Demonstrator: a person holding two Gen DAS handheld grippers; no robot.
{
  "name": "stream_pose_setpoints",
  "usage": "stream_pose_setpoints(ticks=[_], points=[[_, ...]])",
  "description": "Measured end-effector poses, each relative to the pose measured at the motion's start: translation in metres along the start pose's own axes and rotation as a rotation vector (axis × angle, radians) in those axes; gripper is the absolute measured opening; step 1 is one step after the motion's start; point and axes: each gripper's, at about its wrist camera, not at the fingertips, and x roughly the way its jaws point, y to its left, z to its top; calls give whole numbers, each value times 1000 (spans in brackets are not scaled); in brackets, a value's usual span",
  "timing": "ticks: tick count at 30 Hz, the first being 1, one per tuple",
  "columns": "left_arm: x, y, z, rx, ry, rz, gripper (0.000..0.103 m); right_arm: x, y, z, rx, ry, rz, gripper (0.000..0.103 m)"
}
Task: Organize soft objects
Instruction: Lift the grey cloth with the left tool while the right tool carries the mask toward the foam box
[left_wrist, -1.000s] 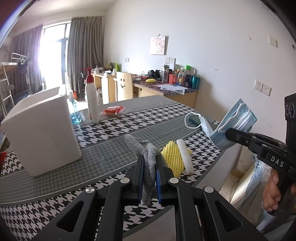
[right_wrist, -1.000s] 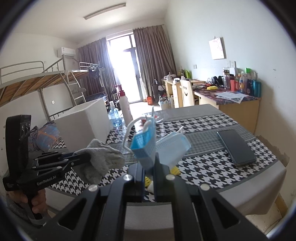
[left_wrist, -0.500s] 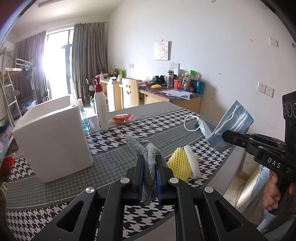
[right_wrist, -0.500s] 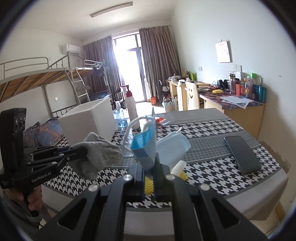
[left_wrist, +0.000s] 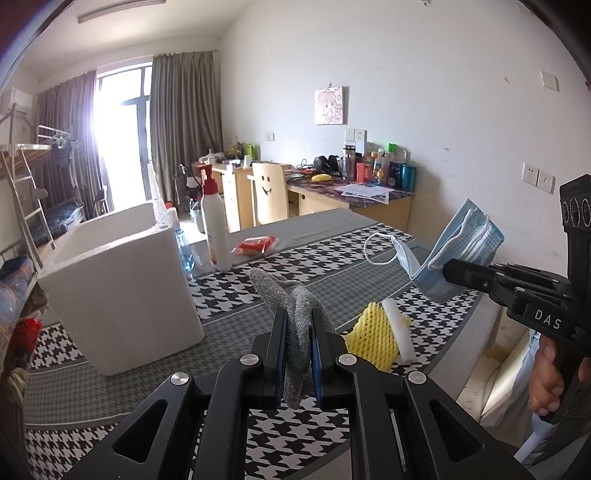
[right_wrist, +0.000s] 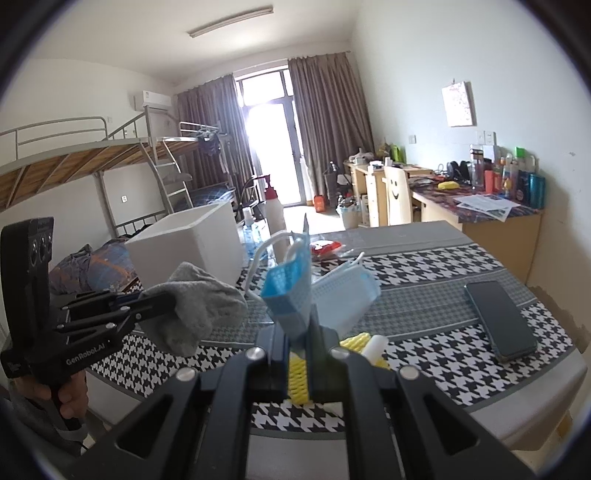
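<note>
Behind the table (left_wrist: 229, 373) sits a white box (left_wrist: 122, 291). Left claw (left_wrist: 299, 332) still grips the sock (left_wrist: 291, 310), right claw (right_wrist: 297, 332) still grips the masks (right_wrist: 317, 295). Nothing has changed, so both still need putting away.

Crumpled grey sock (left_wrist: 295, 314), blue masks (left_wrist: 458, 251), both aloft
</note>
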Motion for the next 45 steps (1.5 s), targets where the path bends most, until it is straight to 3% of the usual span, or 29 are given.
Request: stream_pose_setpoints(ticks=[45], points=[[6,31,50,3,-82,72,12,28,19,51,-52,-73,49,9]])
